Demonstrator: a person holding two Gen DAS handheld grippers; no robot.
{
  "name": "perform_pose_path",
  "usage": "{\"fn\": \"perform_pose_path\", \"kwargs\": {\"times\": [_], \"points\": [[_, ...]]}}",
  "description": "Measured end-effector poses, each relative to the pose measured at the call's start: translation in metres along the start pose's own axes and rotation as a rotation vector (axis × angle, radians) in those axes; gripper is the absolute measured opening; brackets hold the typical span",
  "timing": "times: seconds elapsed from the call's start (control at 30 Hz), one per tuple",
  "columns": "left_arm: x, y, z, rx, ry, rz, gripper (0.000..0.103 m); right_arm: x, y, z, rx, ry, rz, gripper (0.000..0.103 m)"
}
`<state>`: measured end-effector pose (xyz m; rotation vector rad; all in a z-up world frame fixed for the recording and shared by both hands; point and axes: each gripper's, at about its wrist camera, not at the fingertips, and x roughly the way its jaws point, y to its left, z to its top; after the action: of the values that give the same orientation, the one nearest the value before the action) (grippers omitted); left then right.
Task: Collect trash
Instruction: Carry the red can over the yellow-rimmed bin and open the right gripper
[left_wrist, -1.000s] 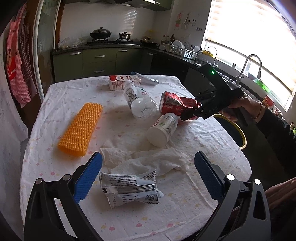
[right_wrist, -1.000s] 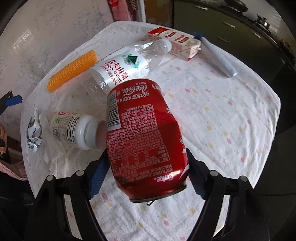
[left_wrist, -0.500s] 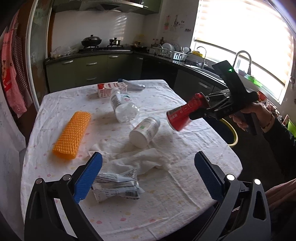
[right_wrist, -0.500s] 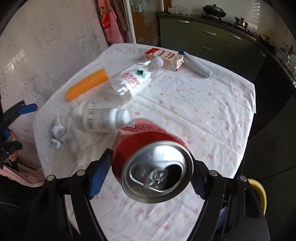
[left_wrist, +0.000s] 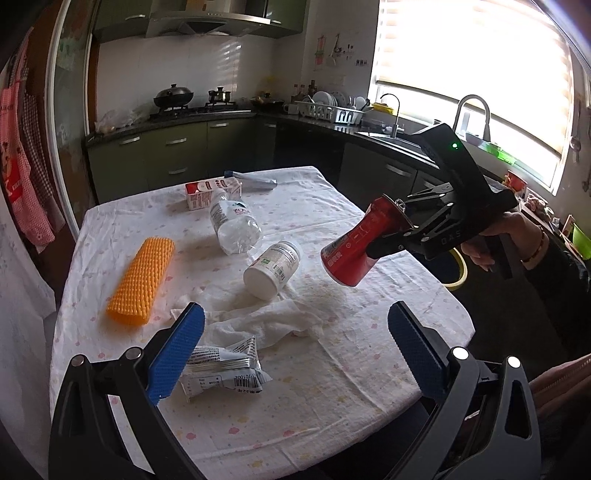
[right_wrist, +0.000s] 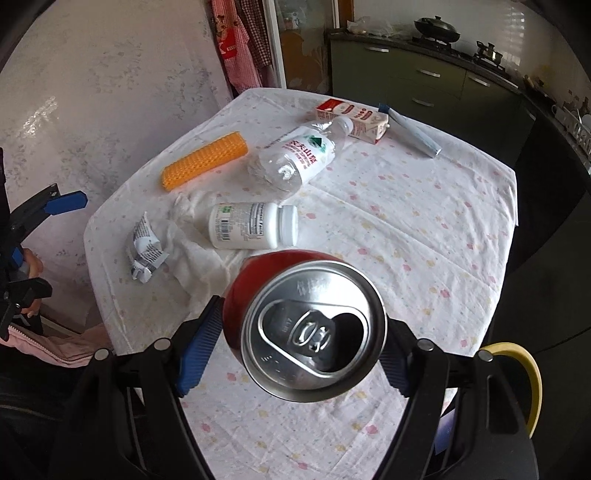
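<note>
I keep the right claw (right_wrist: 295, 354) clenched across the red can (right_wrist: 314, 328) body, lifted clear of the tabletop (right_wrist: 424, 221) for carrying to disposal. The left claw (left_wrist: 295, 347) hangs released above the wrapper (left_wrist: 221, 373), likely the next pickup.

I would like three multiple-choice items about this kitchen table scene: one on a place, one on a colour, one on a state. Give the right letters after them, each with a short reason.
1. Where does the orange foam net lie?
A. on the tablecloth
B. in the sink
C. in the left gripper

2. What colour is the milk carton?
A. green
B. red and white
C. black

3. What is the state of the right gripper?
A. open, empty
B. shut on the soda can
C. shut on a tissue

Key:
1 A, it rests flat on the cloth, apart from both grippers.
2 B, white sides with a red band.
3 B, the blue pads press on the can's sides, above the table.
</note>
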<state>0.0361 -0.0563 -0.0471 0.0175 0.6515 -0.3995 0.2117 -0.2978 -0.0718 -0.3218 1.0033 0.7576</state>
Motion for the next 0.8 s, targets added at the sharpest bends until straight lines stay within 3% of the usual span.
{"fn": "perform_pose_path", "kwargs": {"times": [0.5, 0.8], "points": [[0.018, 0.007, -0.001, -0.015, 0.033, -0.006, 0.098, -0.016, -0.003, 0.0, 0.002, -0.024, 0.013, 0.072], [0.041, -0.004, 0.006, 0.006, 0.07, -0.022, 0.098, -0.051, -0.048, -0.023, 0.105, -0.069, -0.059, 0.072]]}}
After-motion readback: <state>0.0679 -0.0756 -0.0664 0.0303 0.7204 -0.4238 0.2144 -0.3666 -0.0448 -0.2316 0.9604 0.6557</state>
